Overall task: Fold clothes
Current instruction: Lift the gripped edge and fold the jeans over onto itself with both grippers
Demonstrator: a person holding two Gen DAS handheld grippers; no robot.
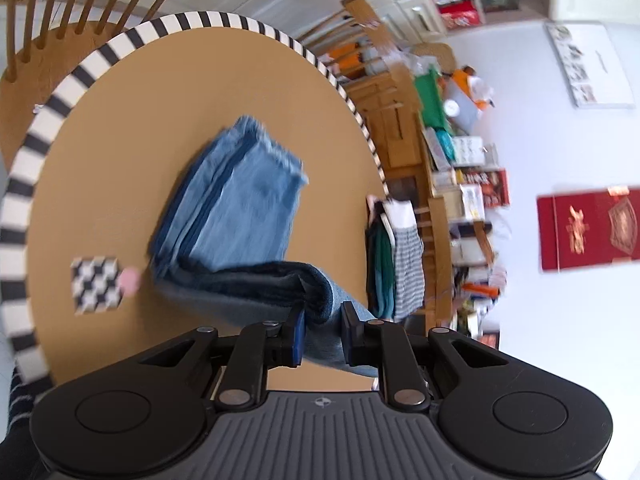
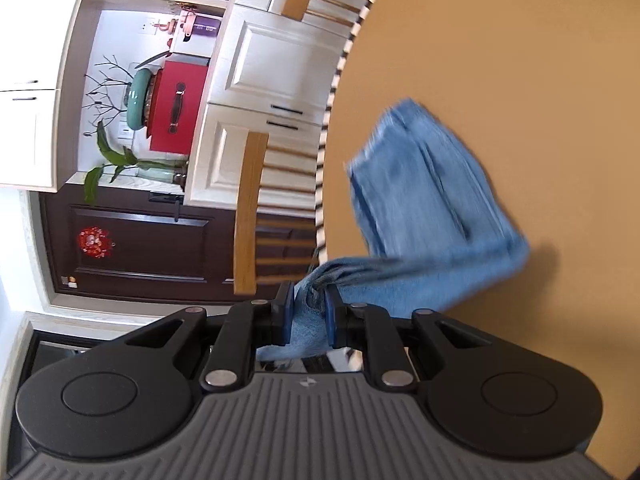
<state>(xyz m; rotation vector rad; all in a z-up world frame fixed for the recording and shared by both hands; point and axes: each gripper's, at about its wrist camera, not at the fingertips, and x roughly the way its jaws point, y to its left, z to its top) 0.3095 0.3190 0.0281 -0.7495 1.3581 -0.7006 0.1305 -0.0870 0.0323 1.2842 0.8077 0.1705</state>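
Left tool (image 1: 320,334): bottom centre of the left wrist view, blue pads clamped on a bunched edge of the jeans (image 1: 240,208).

Right tool (image 2: 306,320): bottom centre of the right wrist view, pads pinched on another bunched edge of the same jeans (image 2: 424,208).

Jeans: light blue denim, folded in layers, blurred. The gripped end sits at the tools; the rest stretches up toward the middle of each frame over the worktop (image 1: 120,120).

Worktop: round, tan, with a black-and-white striped rim.

Checkered card (image 1: 96,284): black and white, lying on the worktop, lower left of the left view, beside the jeans.

Wooden chair (image 1: 60,8): upper left, behind the worktop.

Cluttered shelves (image 1: 464,184): right of centre.
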